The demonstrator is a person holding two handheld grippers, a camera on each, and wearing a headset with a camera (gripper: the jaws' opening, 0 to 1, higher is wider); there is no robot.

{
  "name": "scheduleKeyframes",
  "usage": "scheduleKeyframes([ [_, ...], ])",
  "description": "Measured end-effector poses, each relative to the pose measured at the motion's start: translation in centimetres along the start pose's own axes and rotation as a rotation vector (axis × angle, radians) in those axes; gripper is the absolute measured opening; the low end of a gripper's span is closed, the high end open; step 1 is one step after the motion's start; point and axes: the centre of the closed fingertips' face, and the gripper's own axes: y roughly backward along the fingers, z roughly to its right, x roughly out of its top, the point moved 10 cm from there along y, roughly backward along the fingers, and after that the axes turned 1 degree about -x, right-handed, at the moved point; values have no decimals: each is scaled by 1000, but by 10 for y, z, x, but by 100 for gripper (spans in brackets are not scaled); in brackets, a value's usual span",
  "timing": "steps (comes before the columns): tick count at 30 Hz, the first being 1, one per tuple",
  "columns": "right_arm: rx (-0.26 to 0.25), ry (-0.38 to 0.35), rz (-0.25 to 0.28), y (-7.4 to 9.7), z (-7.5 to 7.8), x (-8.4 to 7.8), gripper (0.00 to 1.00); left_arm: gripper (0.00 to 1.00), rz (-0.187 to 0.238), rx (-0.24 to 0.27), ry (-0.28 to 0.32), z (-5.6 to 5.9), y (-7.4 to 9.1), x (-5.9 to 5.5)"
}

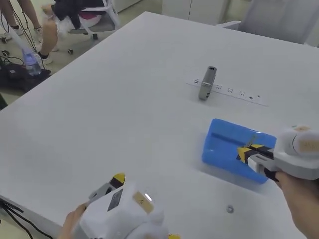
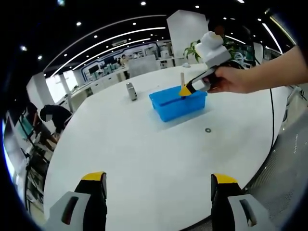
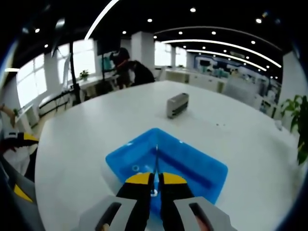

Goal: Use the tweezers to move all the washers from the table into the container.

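A: Over on the left, the left gripper (image 2: 159, 178) hung low above the near edge of the white table (image 1: 124, 114), jaws spread wide with nothing between them.

B: And the loose washer (image 1: 230, 209)?

A: It lay flat on the bare table, well apart from that gripper and off to its right. It was near the front wall of the blue container (image 1: 224, 144) but not touching it.

B: Further right?

A: The right gripper (image 3: 156, 180) was over the container, jaws pinched almost together on the tweezers (image 3: 156, 161). Their thin tips pointed into the tub, away from the washer on the table.

B: Anything inside?

A: In the right gripper view, a small ring (image 3: 135, 168) sat on the blue floor just left of the tweezers, apart from them. A grey metal block (image 1: 207, 83) lay beyond the container.
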Motion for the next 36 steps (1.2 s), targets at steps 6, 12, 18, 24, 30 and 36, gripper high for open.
scheduleKeyframes([
  [6, -6, 11, -15, 1, 0, 1, 3, 91, 2, 2, -1, 0, 0, 0],
  [12, -26, 2, 58, 17, 2, 16, 3, 91, 8, 7, 2, -1, 0, 0],
  [18, -31, 1, 128, 46, -5, 26, 3, 91, 17, 10, 5, -1, 1, 0],
  [24, -6, -15, 162, 66, -14, 26, 3, 92, 30, 17, 12, -3, 1, 1],
  [30, 22, -8, 147, 69, -27, 11, 3, 92, 39, 12, 12, -2, 2, 2],
  [36, 33, -61, 109, 77, -45, -14, 3, 92, 50, 11, 22, -3, 2, 3],
])
